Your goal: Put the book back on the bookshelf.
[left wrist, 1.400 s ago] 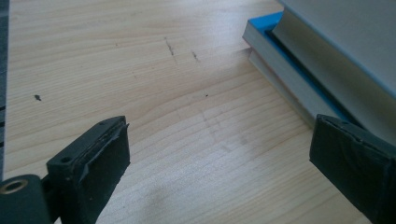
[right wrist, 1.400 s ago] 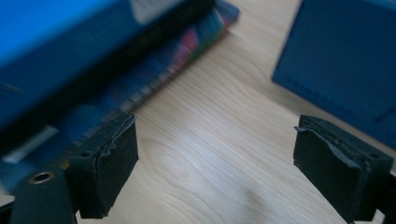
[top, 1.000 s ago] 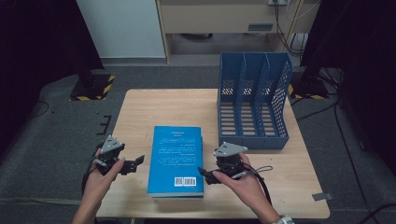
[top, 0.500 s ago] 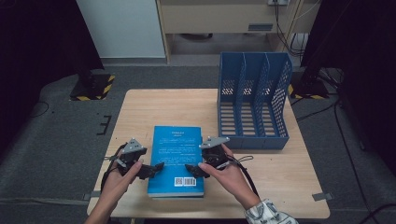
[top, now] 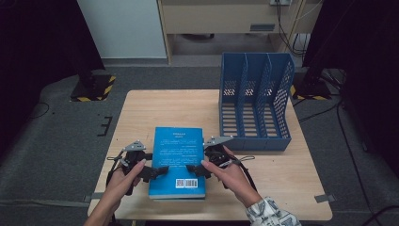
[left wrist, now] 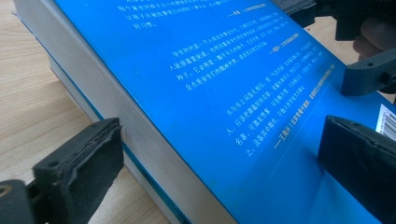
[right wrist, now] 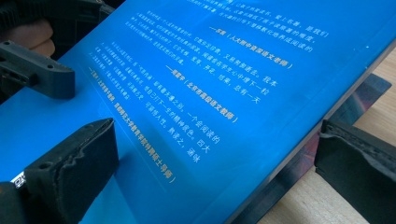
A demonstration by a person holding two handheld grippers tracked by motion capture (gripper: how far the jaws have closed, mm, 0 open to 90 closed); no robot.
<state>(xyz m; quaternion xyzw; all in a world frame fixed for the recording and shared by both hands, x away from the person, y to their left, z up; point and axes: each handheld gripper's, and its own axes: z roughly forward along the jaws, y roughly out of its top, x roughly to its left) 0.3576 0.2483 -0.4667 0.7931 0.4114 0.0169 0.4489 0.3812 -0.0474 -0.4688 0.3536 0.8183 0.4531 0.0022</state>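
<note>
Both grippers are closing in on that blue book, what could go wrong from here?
The left gripper and right gripper straddle opposite edges of the blue book near its barcode end only, so it may sag or slip when lifted. There seems to be a second book beneath, which a jaw might snag.

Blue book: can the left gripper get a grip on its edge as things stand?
Probably yes. The left gripper is open with its jaws straddling the book's left edge, one over the cover and one outside the page edge. Nothing sits between them; the right gripper works the opposite side.
</note>
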